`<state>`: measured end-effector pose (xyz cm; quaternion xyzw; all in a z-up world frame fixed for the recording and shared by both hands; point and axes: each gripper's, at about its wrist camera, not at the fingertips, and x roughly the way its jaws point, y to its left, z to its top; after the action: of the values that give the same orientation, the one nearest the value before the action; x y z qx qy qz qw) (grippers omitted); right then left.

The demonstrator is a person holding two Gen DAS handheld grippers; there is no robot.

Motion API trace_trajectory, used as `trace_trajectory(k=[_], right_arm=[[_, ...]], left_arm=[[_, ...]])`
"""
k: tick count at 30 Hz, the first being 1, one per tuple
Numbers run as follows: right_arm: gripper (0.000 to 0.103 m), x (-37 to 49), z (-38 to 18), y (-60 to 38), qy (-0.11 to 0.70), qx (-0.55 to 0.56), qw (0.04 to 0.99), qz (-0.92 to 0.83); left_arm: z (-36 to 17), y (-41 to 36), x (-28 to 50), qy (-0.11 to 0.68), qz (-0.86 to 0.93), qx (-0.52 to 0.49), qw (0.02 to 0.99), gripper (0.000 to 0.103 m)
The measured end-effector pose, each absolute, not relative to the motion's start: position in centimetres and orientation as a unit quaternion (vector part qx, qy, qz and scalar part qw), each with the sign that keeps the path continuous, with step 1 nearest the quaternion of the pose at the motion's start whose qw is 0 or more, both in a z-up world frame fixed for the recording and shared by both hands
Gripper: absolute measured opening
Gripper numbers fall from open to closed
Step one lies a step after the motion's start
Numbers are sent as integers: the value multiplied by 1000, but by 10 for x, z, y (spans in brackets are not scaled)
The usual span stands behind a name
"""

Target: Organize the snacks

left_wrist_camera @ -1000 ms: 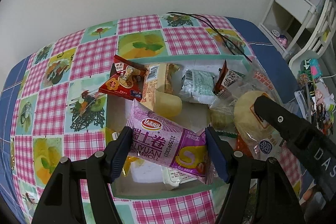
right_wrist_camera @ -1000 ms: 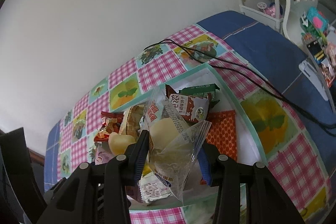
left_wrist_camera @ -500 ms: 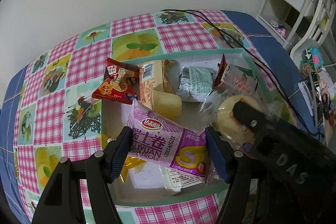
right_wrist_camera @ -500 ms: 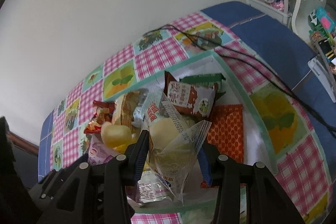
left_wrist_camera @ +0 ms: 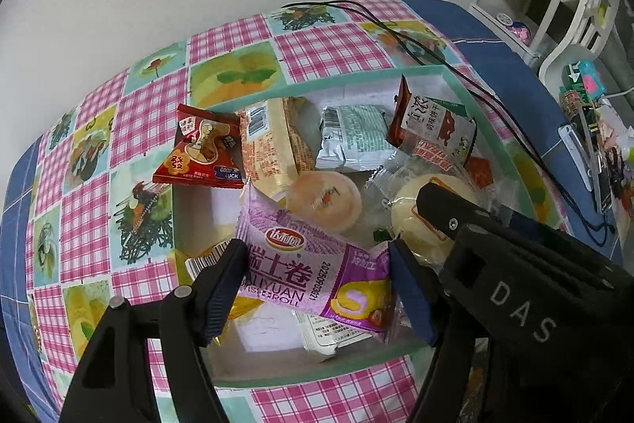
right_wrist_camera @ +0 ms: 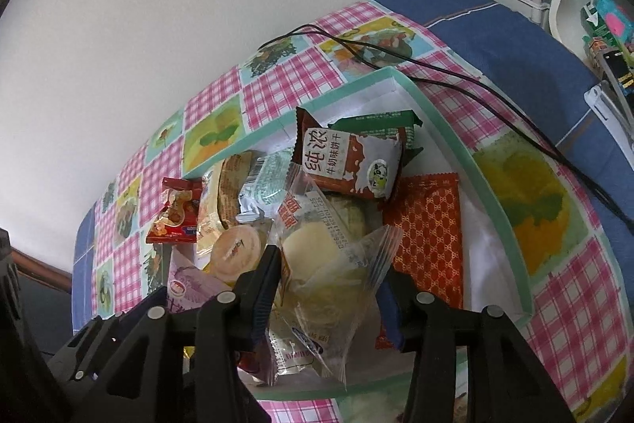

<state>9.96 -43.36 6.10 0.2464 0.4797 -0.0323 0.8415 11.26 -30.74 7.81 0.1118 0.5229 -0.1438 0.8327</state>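
- The left gripper point(left_wrist_camera: 317, 284) grips the purple Swiss-roll packet point(left_wrist_camera: 313, 272) over the near side of the green-rimmed box point(left_wrist_camera: 491, 133) on the desk point(left_wrist_camera: 130, 129);
- The right gripper point(right_wrist_camera: 333, 288) pinches a clear-wrapped bun point(right_wrist_camera: 317, 256) just right of it;
- Risk: the slick wrappers could slip from the fingers; the crowded grippers may knock each other.

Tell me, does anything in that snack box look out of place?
Yes. The dark red packet lies tilted across the box's left rim, half out over the tablecloth. A black cable trails past the box's far corner.
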Motion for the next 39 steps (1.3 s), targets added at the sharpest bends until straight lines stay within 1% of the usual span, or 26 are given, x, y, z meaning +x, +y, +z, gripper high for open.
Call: trace_trajectory(k=[6, 9, 14, 17, 18, 19, 20, 21, 24, 27, 32, 36, 39], right_arm=[[59, 100, 59, -435, 485, 245, 838, -41], [68, 99, 58, -436, 487, 243, 837, -47], [73, 99, 57, -437, 490, 243, 836, -54], [79, 98, 58, -438, 489, 240, 836, -60], [82, 98, 58, -438, 488, 240, 837, -61], [84, 97, 59, -438, 487, 239, 838, -62], [86, 97, 59, -439, 485, 238, 839, -63], [86, 97, 60, -439, 484, 237, 840, -64], [88, 96, 64, -439, 478, 235, 844, -66], [95, 95, 68, -440, 474, 234, 847, -67], [96, 93, 72, -443, 465, 236, 850, -71], [103, 92, 72, -444, 462, 234, 852, -74], [103, 93, 73, -442, 461, 231, 854, -74]], left_arm=[[74, -309, 113, 527, -147, 121, 828, 78], [72, -309, 113, 531, -148, 123, 825, 82], [69, -309, 113, 532, -148, 131, 823, 86], [70, -308, 113, 533, -149, 129, 823, 87], [70, -308, 113, 533, -150, 127, 823, 88], [71, -307, 113, 533, -151, 125, 823, 89], [73, -307, 113, 533, -148, 124, 824, 96], [74, -306, 114, 532, -146, 124, 825, 99], [77, -303, 116, 533, -145, 111, 826, 99], [82, -296, 117, 535, -144, 98, 827, 99], [90, -280, 121, 536, -127, 75, 831, 99], [92, -257, 129, 539, -87, 55, 836, 99], [93, -238, 134, 536, -60, 30, 841, 99]])
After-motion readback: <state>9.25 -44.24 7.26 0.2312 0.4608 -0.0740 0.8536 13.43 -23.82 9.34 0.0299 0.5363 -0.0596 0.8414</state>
